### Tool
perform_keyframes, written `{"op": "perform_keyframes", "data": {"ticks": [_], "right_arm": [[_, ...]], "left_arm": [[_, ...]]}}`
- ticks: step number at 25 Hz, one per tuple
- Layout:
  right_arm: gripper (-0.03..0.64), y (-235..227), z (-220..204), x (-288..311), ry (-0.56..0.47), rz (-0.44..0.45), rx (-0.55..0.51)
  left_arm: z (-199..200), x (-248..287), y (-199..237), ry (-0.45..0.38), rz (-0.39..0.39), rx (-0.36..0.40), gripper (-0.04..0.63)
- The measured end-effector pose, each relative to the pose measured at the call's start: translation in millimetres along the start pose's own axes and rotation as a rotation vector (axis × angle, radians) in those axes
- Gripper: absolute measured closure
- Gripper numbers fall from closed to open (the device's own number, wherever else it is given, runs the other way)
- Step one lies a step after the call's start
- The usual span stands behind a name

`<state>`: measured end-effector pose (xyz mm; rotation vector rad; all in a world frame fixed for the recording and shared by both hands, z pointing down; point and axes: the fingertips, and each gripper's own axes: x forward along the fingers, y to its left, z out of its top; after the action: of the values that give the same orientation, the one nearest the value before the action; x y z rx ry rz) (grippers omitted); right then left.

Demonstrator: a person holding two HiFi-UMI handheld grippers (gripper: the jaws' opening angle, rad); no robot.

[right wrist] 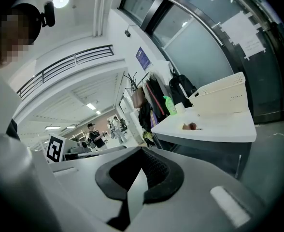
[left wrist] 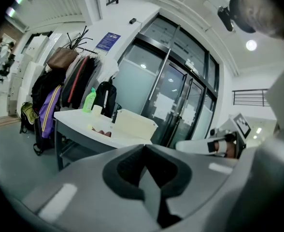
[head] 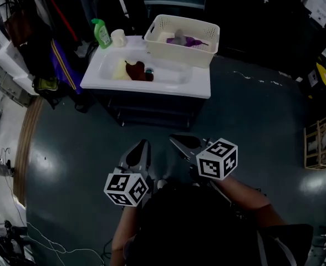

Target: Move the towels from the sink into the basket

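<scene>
Head view: open floor [head: 246,115] lies between me and the bench [head: 202,87] edge; towels [head: 135,71] sit in the sink [head: 171,77], with the basket [head: 179,53] at its far right. Left gripper view: the left hand-held gripper [left wrist: 144,146] is closed and empty. Right gripper view: the right hand-held gripper [right wrist: 142,151] is closed and empty too.

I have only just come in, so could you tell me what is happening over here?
A person stands back from the sink, holding the left gripper and the right gripper out in front. Both are shut and hold nothing. A dark red towel and a cream towel lie in the sink. The basket at its far right corner already holds a purple towel and a grey towel.
</scene>
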<state>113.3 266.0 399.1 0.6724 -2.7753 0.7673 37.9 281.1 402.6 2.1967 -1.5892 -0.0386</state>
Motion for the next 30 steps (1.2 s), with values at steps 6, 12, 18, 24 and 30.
{"op": "perform_keyframes", "data": {"ticks": [6, 12, 18, 24, 30], "right_arm": [[0.62, 14.2, -4.1, 41.2, 0.02, 0.003, -0.001], [0.62, 24.1, -4.7, 61.9, 0.038, -0.012, -0.027], [0.62, 21.5, -5.0, 81.2, 0.066, -0.017, -0.019], [0.62, 7.2, 5.9, 100.5, 0.064, -0.028, -0.015], [0.62, -7.9, 18.7, 122.9, 0.074, -0.018, -0.021]], "left_arm": [[0.7, -9.8, 37.3, 0.034, -0.013, 0.008, 0.598], [1.7, -12.4, 62.2, 0.047, -0.026, -0.001, 0.598], [3.8, -6.5, 79.4, 0.054, -0.033, -0.019, 0.598], [14.3, 9.3, 94.2, 0.048, -0.037, -0.021, 0.598], [26.9, 29.9, 107.1, 0.049, -0.039, -0.004, 0.598]]}}
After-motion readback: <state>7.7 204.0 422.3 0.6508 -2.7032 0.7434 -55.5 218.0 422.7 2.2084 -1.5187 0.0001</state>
